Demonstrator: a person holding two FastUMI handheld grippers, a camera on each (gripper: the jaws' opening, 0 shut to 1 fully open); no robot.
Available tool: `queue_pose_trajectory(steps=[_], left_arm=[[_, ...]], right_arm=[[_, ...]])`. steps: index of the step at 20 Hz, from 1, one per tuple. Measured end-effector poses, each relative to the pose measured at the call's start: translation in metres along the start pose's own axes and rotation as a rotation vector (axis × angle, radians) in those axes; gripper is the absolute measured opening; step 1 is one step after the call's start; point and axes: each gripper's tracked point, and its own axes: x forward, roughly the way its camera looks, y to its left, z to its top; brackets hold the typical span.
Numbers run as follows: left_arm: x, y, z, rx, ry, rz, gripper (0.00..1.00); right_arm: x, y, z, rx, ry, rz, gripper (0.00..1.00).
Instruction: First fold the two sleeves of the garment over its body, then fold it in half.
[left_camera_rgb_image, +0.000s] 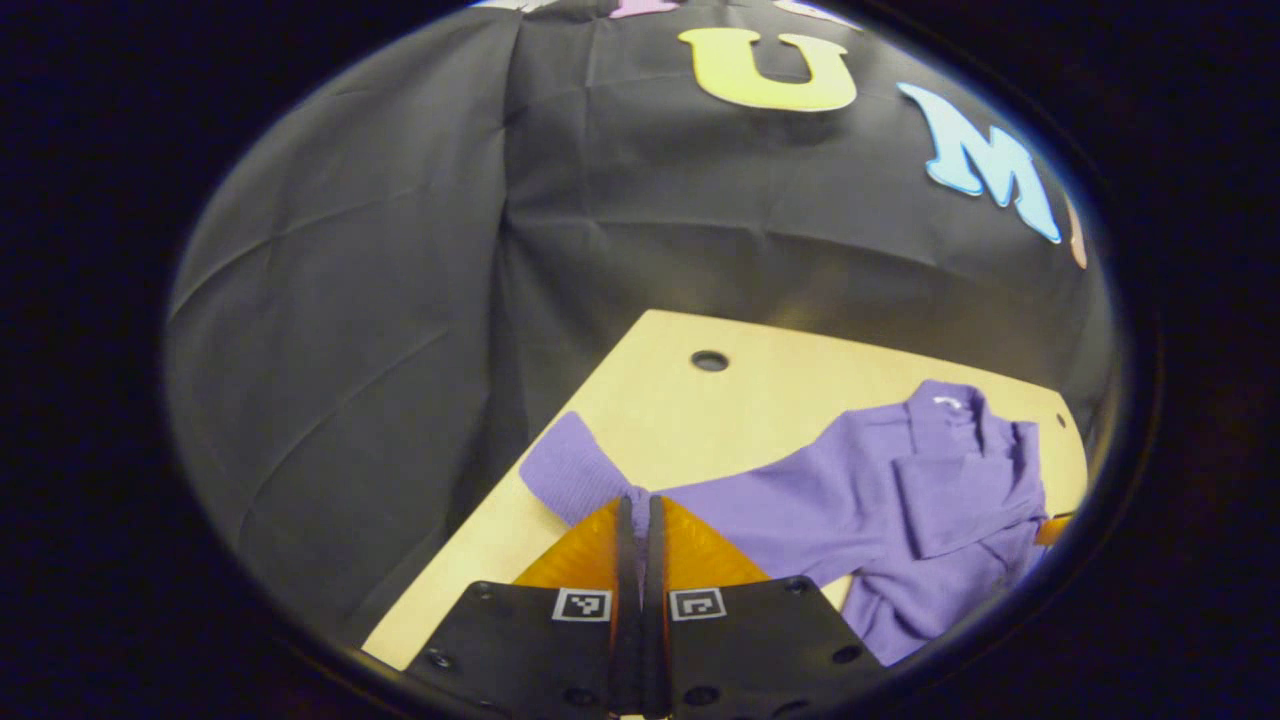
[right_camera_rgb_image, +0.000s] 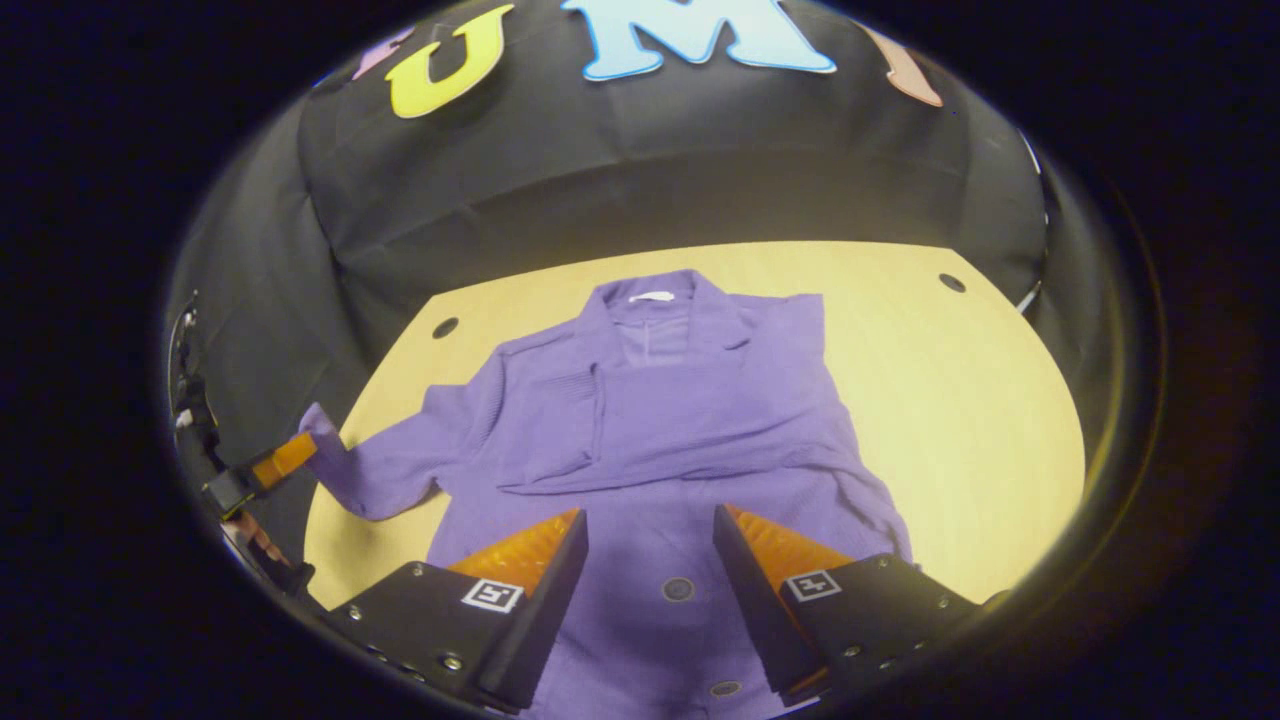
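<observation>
One purple garment (right_camera_rgb_image: 660, 420) lay flat near the middle of the table (right_camera_rgb_image: 980, 400), collar toward the booth wall, with bare tabletop to its right. One sleeve (right_camera_rgb_image: 640, 440) was folded across the body. The left gripper (left_camera_rgb_image: 640, 510), jaws closed, pinched the other sleeve's cuff (left_camera_rgb_image: 575, 470) at the table's left edge. The right gripper (right_camera_rgb_image: 650, 530) hung wide open, holding nothing, over the garment's lower body.

Booth with a pale wooden counter (right_camera_rgb_image: 960, 400)
Creased black cloth wall (left_camera_rgb_image: 400, 250) hangs behind; small round holes (left_camera_rgb_image: 709, 360) dot the counter.
</observation>
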Motion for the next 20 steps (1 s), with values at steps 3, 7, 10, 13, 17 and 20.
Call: queue_pose_trajectory(steps=[3,7,10,13,17,20], left_arm=[[-0.003,-0.06,0.017,0.028,-0.022,-0.071,0.07],[-0.003,-0.141,0.029,0.059,-0.031,-0.158,0.07],[-0.006,-0.201,0.031,0.082,-0.034,-0.216,0.07],[-0.012,-0.261,0.027,0.103,-0.03,-0.272,0.07],[-0.02,-0.337,0.013,0.139,-0.018,-0.341,0.07],[-0.028,-0.391,0.0,0.16,-0.004,-0.386,0.07]], right_arm=[[-0.009,-0.029,0.001,0.044,-0.016,-0.019,0.8],[-0.024,-0.072,0.0,0.116,-0.037,-0.05,0.8],[-0.037,-0.109,-0.005,0.164,-0.047,-0.075,0.8],[-0.05,-0.143,-0.012,0.203,-0.048,-0.098,0.8],[-0.067,-0.187,-0.028,0.242,-0.042,-0.129,0.8],[-0.075,-0.215,-0.038,0.267,-0.034,-0.148,0.8]])
